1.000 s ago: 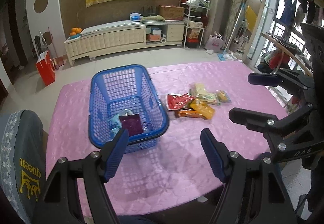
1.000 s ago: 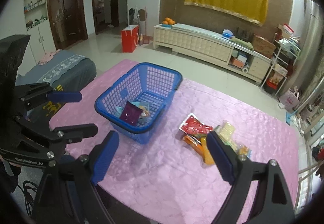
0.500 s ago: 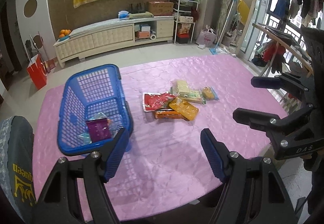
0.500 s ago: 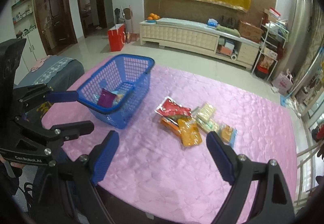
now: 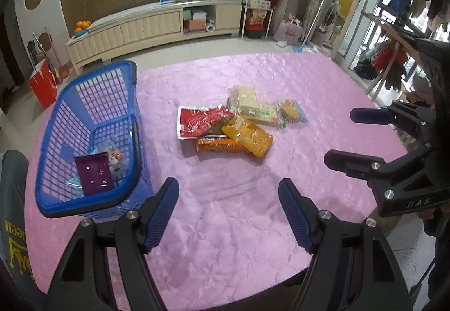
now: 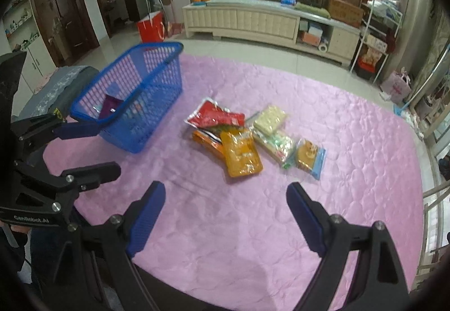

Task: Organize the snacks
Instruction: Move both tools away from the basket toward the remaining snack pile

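Observation:
A blue plastic basket [image 5: 132,102] [image 6: 157,85] stands on the left of the pink quilted table [image 5: 225,226] [image 6: 351,142]. It holds a purple packet [image 5: 94,176] [image 6: 108,108] and other small snacks. A pile of snack packets lies mid-table: a red one [image 5: 197,121] [image 6: 216,116], orange ones [image 5: 247,136] [image 6: 240,154], pale ones [image 5: 249,102] [image 6: 270,118]. My left gripper [image 5: 228,212] is open and empty near the front edge; it shows in the right wrist view [image 6: 87,147]. My right gripper [image 6: 225,212] is open and empty, and shows in the left wrist view [image 5: 354,139].
A grey cushioned seat [image 5: 12,198] [image 6: 59,88] stands at the table's left edge. A long cream cabinet [image 5: 146,29] [image 6: 253,21] and a red bag [image 5: 43,85] [image 6: 150,28] stand on the floor beyond. Shelves and clutter stand at the right.
Both views have swung right: the basket has slid to the left in the frames and the snack pile has come to the middle and looks closer. Both grippers have stayed open.

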`<state>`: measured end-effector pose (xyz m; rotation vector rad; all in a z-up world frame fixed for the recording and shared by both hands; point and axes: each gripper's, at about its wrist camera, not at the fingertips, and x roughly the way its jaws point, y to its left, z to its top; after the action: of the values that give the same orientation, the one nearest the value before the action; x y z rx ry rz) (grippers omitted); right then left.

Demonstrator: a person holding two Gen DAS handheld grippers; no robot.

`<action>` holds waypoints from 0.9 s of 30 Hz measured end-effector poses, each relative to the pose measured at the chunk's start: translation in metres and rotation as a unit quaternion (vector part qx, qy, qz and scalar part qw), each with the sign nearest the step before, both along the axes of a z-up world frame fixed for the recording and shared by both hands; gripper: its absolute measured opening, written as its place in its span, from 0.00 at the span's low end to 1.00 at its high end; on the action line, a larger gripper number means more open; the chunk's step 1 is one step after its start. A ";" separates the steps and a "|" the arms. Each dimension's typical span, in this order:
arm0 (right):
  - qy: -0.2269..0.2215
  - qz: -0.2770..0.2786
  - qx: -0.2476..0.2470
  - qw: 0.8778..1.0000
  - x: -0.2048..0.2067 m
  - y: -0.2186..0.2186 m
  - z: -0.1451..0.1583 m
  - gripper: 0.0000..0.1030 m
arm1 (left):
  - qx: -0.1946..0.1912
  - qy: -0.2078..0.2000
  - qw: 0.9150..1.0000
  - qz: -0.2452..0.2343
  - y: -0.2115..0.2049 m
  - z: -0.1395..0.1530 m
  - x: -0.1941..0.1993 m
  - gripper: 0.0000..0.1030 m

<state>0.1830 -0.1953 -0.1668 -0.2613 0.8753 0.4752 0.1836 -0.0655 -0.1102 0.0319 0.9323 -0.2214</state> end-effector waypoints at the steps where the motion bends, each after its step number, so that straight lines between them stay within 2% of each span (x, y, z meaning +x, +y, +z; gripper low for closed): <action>1: 0.005 0.000 0.000 1.000 0.004 -0.002 -0.005 0.88 | 0.002 0.002 1.000 -0.001 -0.003 -0.004 0.002 0.69; 6: 0.030 0.002 -0.010 1.000 0.027 -0.005 -0.027 0.88 | 0.003 0.023 1.000 -0.018 -0.014 -0.029 0.017 0.69; 12: 0.050 0.020 -0.014 0.998 0.053 -0.002 -0.049 0.88 | 0.002 0.049 0.999 -0.011 -0.013 -0.055 0.039 0.69; 19: 0.095 0.033 -0.015 0.995 0.086 0.008 -0.090 0.88 | 0.023 0.060 0.998 -0.018 -0.009 -0.071 0.060 0.69; 27: 0.121 0.033 -0.024 0.992 0.116 0.018 -0.111 0.88 | 0.028 0.071 0.997 -0.031 -0.007 -0.085 0.081 0.69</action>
<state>0.2993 -0.1770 -0.2781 -0.2807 1.1173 0.5559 0.2646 -0.0730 -0.1954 0.0972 1.0795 -0.2578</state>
